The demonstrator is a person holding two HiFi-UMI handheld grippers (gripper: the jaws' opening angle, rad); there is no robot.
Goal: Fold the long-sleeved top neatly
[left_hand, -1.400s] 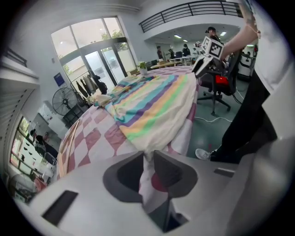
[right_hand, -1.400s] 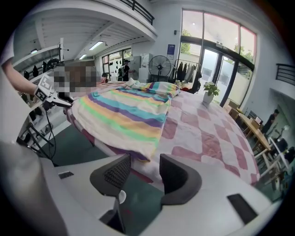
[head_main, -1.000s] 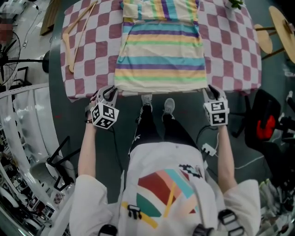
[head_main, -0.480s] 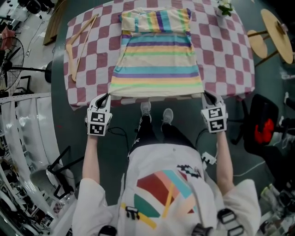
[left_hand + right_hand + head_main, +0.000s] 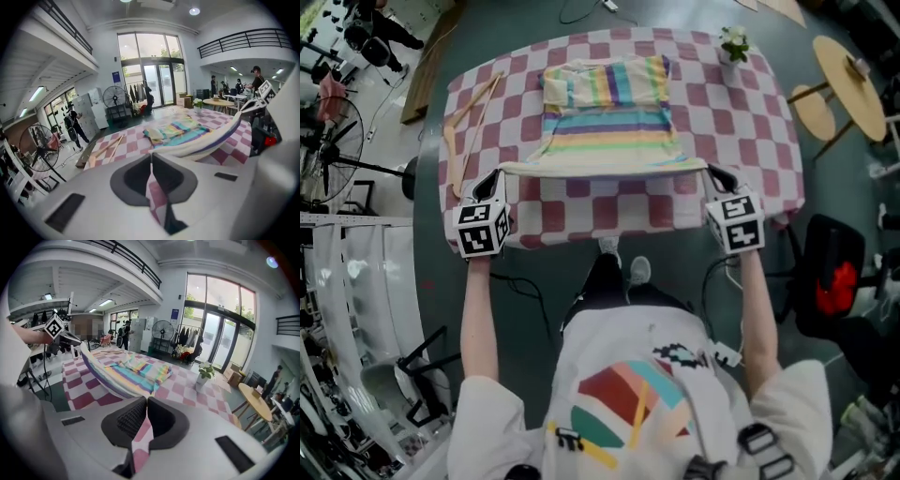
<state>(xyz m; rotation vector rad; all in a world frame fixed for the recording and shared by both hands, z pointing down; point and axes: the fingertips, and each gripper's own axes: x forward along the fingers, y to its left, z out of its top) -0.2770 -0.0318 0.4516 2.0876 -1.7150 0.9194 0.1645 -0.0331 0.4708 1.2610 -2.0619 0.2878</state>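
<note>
The striped long-sleeved top (image 5: 605, 122) lies on the checked tablecloth (image 5: 727, 122), its sleeves folded in at the far end. Its near hem is lifted off the cloth and stretched taut between my two grippers. My left gripper (image 5: 494, 178) is shut on the hem's left corner and my right gripper (image 5: 712, 175) on its right corner. In the left gripper view the jaws (image 5: 151, 157) are pressed together; pink-and-white checked cloth shows in them, and the hem (image 5: 206, 140) runs off to the right. The right gripper view shows its jaws (image 5: 146, 401) also closed, with checked cloth between them.
A wooden hanger (image 5: 459, 112) lies at the table's left edge. A small potted plant (image 5: 733, 42) stands at the far right corner. A round wooden table (image 5: 853, 70) and a stool (image 5: 811, 108) stand to the right. A standing fan (image 5: 323, 141) is at left.
Both grippers closed at the hem's corners by the table's front edge, then rose and carried the hem up and over the table. The top's lower half has lifted off the cloth.
</note>
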